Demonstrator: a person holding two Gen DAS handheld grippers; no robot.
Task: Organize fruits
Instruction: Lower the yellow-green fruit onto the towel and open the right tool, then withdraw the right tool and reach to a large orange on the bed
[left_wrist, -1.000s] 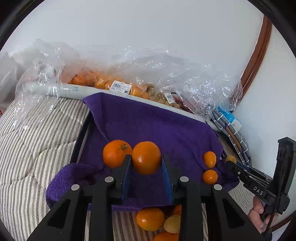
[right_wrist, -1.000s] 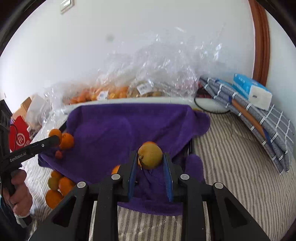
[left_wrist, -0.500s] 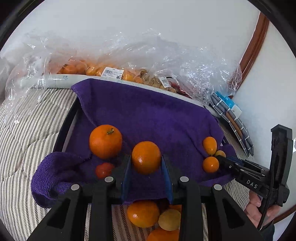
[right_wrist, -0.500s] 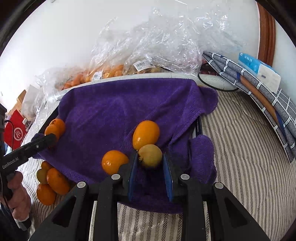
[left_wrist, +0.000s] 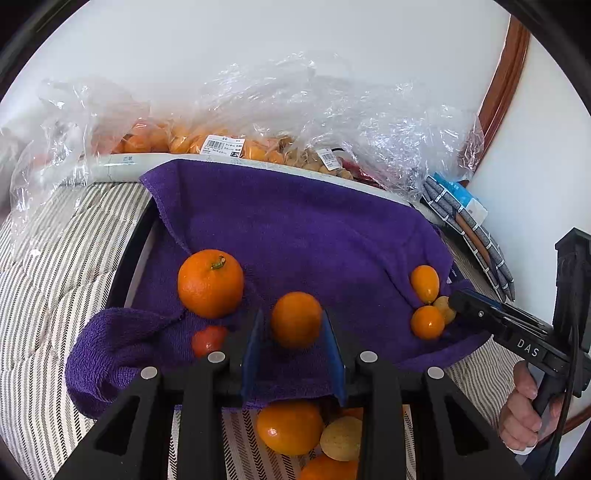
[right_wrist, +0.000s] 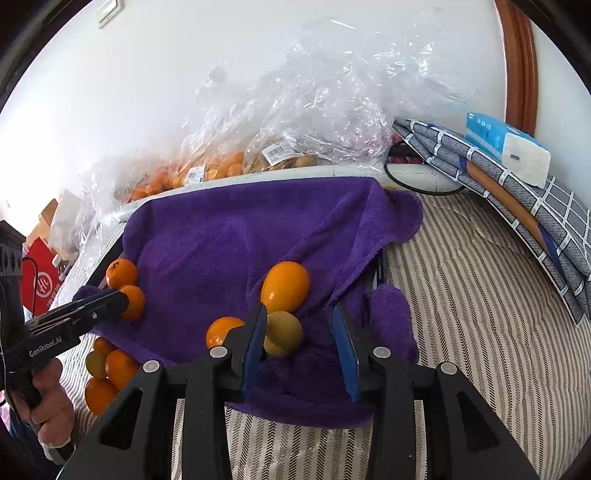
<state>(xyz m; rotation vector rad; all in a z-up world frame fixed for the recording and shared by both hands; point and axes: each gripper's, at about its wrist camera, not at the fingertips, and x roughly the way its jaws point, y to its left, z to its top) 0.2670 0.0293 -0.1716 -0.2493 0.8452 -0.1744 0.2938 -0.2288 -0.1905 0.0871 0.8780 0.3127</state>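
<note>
A purple towel (left_wrist: 295, 229) lines a black tray on the striped bed. My left gripper (left_wrist: 293, 332) is shut on a small orange (left_wrist: 296, 319) just above the towel's near left part, beside a bigger orange (left_wrist: 210, 283) and a small red fruit (left_wrist: 207, 339). My right gripper (right_wrist: 299, 328) is open; a yellow-green fruit (right_wrist: 283, 332) rests on the towel (right_wrist: 258, 229) by its left pad, free of the right one. An oval orange fruit (right_wrist: 285, 286) and a small orange (right_wrist: 221, 330) lie next to it.
Several loose oranges lie on the bed (left_wrist: 290, 426) before the towel's near edge, also in the right wrist view (right_wrist: 107, 373). Clear plastic bags of fruit (left_wrist: 229, 144) stand along the back wall. Folded grey cloth and a tissue pack (right_wrist: 506, 147) lie at the right.
My right gripper lowered the yellow-green fruit onto the towel and opened, letting it go. My left gripper kept hold of its orange and lowered toward the towel.
</note>
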